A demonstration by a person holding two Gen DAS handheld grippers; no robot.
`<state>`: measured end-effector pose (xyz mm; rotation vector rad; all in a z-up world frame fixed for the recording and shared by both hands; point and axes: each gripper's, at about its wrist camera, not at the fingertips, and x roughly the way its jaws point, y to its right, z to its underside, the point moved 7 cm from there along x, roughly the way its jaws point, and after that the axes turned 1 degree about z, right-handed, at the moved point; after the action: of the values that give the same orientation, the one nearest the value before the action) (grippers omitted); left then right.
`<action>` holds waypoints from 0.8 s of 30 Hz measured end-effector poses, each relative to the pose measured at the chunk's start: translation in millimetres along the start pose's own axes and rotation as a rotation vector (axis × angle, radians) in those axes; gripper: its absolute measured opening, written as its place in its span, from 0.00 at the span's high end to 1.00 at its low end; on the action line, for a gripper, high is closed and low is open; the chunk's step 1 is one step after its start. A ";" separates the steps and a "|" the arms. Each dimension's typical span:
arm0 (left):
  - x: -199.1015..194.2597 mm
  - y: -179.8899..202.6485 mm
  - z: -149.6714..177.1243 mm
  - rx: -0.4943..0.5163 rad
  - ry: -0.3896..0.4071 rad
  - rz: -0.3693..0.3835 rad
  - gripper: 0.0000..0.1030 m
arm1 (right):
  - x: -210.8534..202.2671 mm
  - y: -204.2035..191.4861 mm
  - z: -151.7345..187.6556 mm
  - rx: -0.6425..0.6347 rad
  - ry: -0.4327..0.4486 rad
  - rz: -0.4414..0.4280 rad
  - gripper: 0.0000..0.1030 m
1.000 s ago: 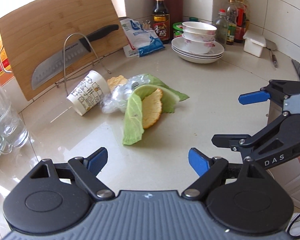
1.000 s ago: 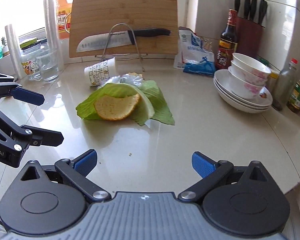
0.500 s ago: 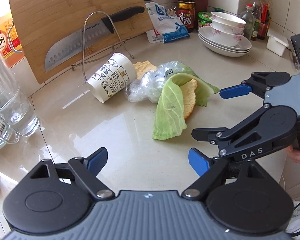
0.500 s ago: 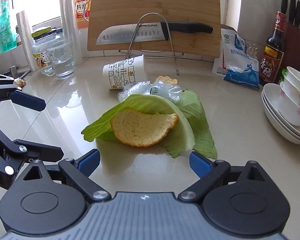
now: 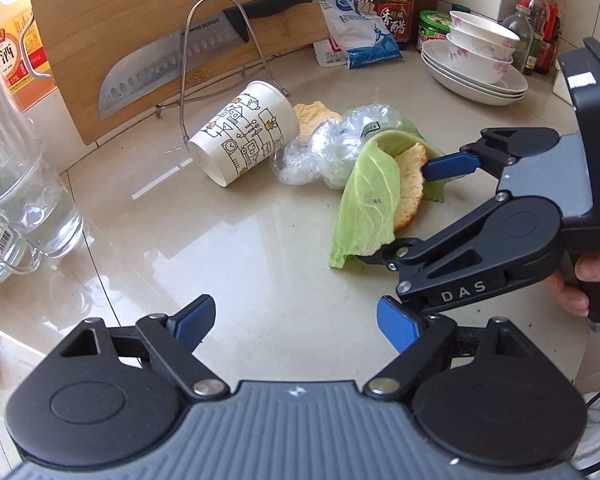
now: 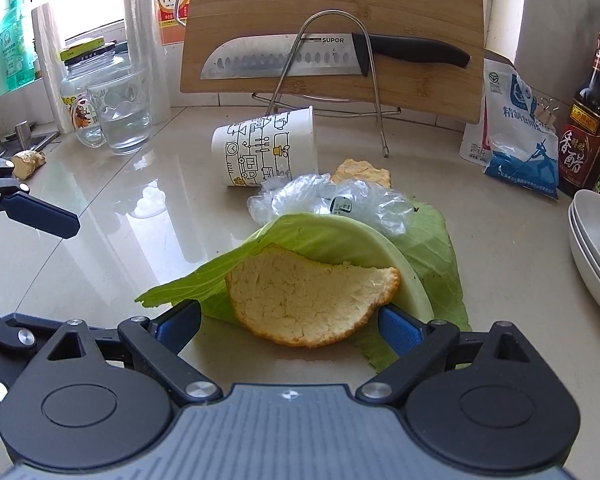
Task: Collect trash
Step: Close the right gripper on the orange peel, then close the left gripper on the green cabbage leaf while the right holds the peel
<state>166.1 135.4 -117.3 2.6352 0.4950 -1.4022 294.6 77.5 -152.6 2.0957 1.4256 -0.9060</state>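
Nearest, the left gripper (image 5: 296, 320) hangs spread over bare counter (image 5: 220, 248), while the right gripper (image 6: 290, 322), jaws wide, straddles the orange peel (image 6: 304, 300) on cabbage leaves (image 6: 432, 252), plastic wrap (image 6: 324, 196) and a tipped paper cup (image 6: 266, 146) beyond.

Bright window (image 6: 80, 0) daylight, countertop (image 5: 260, 240) glare, fisheye-bent edges, perhaps slightly overexposed.

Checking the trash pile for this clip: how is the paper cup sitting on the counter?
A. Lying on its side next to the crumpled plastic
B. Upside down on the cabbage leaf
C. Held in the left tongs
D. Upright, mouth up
A: the paper cup lies tipped on its side on the counter, right beside the crumpled plastic, with neither tongs on it.
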 end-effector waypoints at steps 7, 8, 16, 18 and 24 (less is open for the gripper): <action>1.5 -0.2 4.0 -0.003 -0.011 -0.002 0.15 | -0.2 2.9 -1.0 0.008 0.006 0.019 0.27; 1.3 -0.2 4.3 -0.002 -0.012 -0.002 0.15 | -1.3 4.0 -0.6 0.017 0.008 0.012 0.30; -1.1 0.9 2.8 0.029 -0.002 0.003 0.15 | -12.7 3.5 1.9 0.026 0.009 0.009 0.43; -1.0 1.5 3.0 0.031 -0.003 0.005 0.15 | -16.9 4.3 2.7 0.032 0.009 0.011 0.43; 0.0 5.5 2.6 0.040 0.000 0.016 0.15 | -25.8 8.8 9.7 0.046 -0.002 0.013 0.43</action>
<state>165.9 129.6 -119.1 2.6638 0.4493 -1.4216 293.7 51.2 -140.5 2.1345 1.4010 -0.9440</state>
